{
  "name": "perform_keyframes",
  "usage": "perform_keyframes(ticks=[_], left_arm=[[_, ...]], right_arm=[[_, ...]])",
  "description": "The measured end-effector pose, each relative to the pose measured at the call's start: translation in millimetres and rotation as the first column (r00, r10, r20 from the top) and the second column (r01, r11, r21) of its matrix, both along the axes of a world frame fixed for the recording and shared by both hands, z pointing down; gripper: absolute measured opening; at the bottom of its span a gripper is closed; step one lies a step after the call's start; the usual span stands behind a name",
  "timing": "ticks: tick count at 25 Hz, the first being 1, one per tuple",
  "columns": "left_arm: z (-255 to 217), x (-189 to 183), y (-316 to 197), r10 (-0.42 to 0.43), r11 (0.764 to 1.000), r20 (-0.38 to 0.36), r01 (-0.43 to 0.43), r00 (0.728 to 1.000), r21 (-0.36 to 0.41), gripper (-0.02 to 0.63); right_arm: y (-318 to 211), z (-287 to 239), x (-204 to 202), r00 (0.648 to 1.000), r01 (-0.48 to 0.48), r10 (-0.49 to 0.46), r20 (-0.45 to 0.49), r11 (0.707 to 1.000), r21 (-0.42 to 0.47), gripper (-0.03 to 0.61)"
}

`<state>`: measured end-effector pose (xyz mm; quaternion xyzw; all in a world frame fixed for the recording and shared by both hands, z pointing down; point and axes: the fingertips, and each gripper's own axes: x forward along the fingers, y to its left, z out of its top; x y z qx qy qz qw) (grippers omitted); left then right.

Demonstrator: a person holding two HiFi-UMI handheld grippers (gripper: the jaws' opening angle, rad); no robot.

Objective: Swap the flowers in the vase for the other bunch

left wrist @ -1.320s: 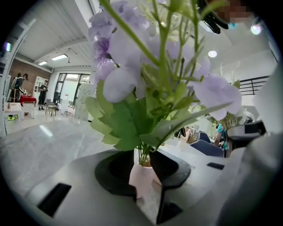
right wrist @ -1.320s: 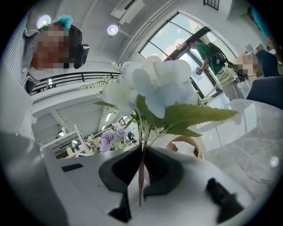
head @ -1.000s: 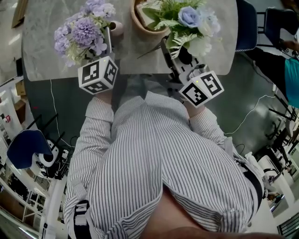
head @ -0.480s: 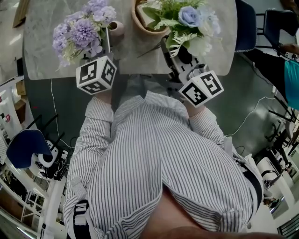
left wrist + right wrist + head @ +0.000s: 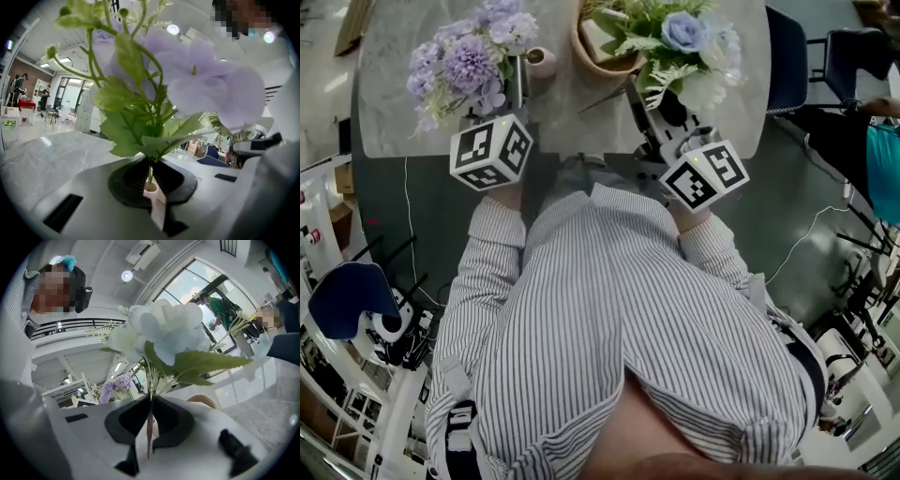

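Observation:
My left gripper [image 5: 518, 77] is at the table's near edge, shut on the thin green stem of a purple bunch [image 5: 467, 66]; its jaws have just been closing on that stem. In the left gripper view the purple bunch [image 5: 187, 79] rises from the left gripper [image 5: 151, 183], with a small pink tube [image 5: 151, 188] at the stem's foot. My right gripper [image 5: 637, 92] is shut on the stems of a white and blue bunch [image 5: 684, 42]. The white bunch [image 5: 164, 331] stands up out of the right gripper [image 5: 150, 416]. A tan round vase [image 5: 598, 58] stands between the two bunches.
The grey marble table [image 5: 394, 112] ends just in front of my body. A small pink cylinder [image 5: 542, 61] shows by the left gripper's tip. A dark blue chair [image 5: 789, 52] stands at the table's right end. A person in teal [image 5: 886, 159] is at the right edge.
The left gripper has lifted a little with the purple bunch, which now sits slightly higher in the head view. The right gripper and its bunch have stayed put.

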<state>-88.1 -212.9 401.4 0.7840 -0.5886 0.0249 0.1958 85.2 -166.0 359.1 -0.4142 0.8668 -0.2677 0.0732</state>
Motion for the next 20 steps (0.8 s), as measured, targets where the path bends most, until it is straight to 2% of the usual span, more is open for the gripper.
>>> perform_keyframes(ticks=[9, 20], left_arm=[[-21, -1, 1, 0.046, 0.999, 0.029, -0.046, 0.999, 0.008, 0.031], [-52, -12, 7, 0.071, 0.997, 0.024, -0.072, 0.997, 0.033, 0.031]], right_arm=[[-8, -16, -4, 1.000, 0.008, -0.009, 0.009, 0.999, 0.051, 0.032], [-16, -29, -13, 0.999, 0.022, -0.018, -0.042, 0.996, 0.083, 0.032]])
